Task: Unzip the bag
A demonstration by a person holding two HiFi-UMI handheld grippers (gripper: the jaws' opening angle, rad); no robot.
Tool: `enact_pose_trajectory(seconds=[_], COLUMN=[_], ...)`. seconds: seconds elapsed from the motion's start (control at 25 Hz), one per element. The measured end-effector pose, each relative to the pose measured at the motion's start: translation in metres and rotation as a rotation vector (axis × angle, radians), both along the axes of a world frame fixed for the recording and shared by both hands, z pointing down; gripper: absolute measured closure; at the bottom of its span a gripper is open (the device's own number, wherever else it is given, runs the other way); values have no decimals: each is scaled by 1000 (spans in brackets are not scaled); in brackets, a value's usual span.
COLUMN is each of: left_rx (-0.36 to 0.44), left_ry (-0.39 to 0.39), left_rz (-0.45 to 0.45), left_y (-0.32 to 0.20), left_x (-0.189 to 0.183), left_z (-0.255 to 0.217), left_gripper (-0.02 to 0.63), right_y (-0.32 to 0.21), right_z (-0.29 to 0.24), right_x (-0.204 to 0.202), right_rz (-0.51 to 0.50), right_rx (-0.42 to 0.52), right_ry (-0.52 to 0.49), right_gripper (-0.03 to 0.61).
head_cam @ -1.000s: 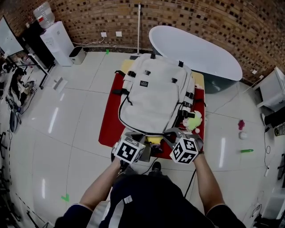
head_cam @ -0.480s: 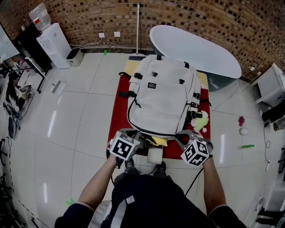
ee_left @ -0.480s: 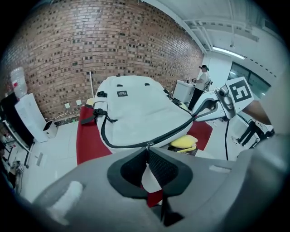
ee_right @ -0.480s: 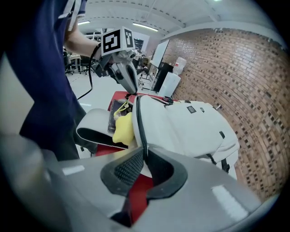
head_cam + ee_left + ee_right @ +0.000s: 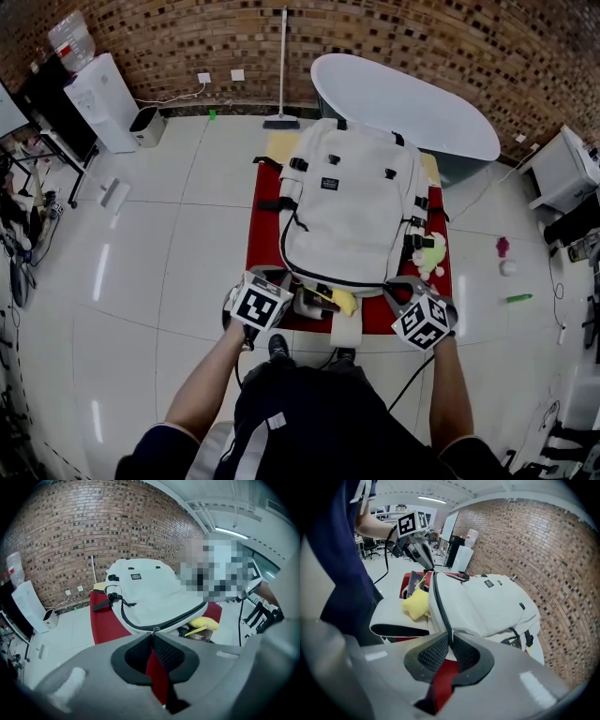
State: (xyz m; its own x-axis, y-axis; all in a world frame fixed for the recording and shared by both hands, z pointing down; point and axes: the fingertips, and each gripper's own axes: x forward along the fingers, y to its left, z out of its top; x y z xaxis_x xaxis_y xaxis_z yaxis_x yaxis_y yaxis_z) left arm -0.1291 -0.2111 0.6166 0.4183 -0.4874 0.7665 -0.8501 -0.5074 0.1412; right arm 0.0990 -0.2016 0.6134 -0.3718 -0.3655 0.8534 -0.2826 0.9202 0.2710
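Only the gripper views show us the grips. The left gripper has its jaws nearly together, nipping the small metal zipper pull at their tips. The right gripper is likewise narrow, pinched on the rim of the off-white fabric backpack where the dark zipper track runs in. The head view gives the layout. The backpack lies flat on a red mat, its near end at both grippers. Its long axis runs straight away from them, far end toward a white tub-shaped shell. Between the grippers the near end gapes, with a yellow soft item in the mouth, close by the track. Just beyond the right gripper, a green-and-yellow plush toy sits against the backpack's side.
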Motion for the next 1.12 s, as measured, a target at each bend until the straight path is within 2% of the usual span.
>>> enact_pose_trajectory(seconds=[0.28, 0.4, 0.52, 0.64, 0.8, 0.92, 1.12], left_rx=[21, 22, 37, 28, 35, 44, 81], left_ry=[-13, 33, 50, 62, 82, 81, 15], left_rz=[60, 105, 138, 146, 162, 183, 201], left_y=[-7, -6, -9, -6, -6, -8, -19], left_x=[-19, -16, -12, -13, -11, -11, -25], left_z=[7, 3, -1, -3, -5, -2, 2], left_gripper=[594, 594, 595, 595, 597, 595, 591], right_y=[4, 5, 9, 8, 2, 3, 5], right_z=[-15, -33, -38, -24, 8, 19, 11], right_x=[-15, -40, -91, -145, -185, -187, -183], right_rz=[102, 117, 63, 0, -57, -80, -81], right_rx=[8, 38, 13, -36, -97, -103, -95], right_ry=[41, -2, -88, -130, -83, -32, -30], right_gripper=[517, 465, 454, 449, 427, 497, 518])
